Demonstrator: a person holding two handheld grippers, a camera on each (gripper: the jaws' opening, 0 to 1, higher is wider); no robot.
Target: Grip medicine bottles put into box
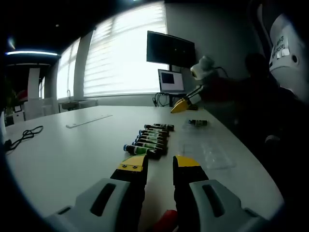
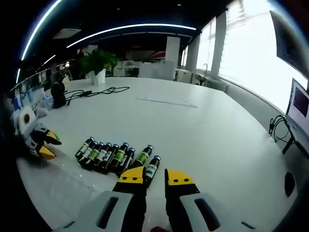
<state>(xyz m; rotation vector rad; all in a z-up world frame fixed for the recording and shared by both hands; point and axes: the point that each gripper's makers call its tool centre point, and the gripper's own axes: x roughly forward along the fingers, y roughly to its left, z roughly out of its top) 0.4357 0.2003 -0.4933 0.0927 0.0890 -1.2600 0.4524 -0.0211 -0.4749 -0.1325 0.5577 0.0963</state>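
Several small dark bottles lie side by side in a row on the white table, green labels up, seen from the left gripper view. Left of them on the table sit a black cable and a long pale strip. The left gripper hovers just short of the row's near end, its yellow-tipped jaws apart with nothing between them. Right of the row lies a clear plastic tray, and beyond it one bottle rests alone. The other gripper comes in at the right, above the table's far side, near a monitor and a laptop.

In the right gripper view the left gripper shows at the left edge, jaws parted. The same row runs across the table — its right end bottle lies just ahead of the right gripper, whose jaws stand apart and empty. A potted plant stands at the table's far end.
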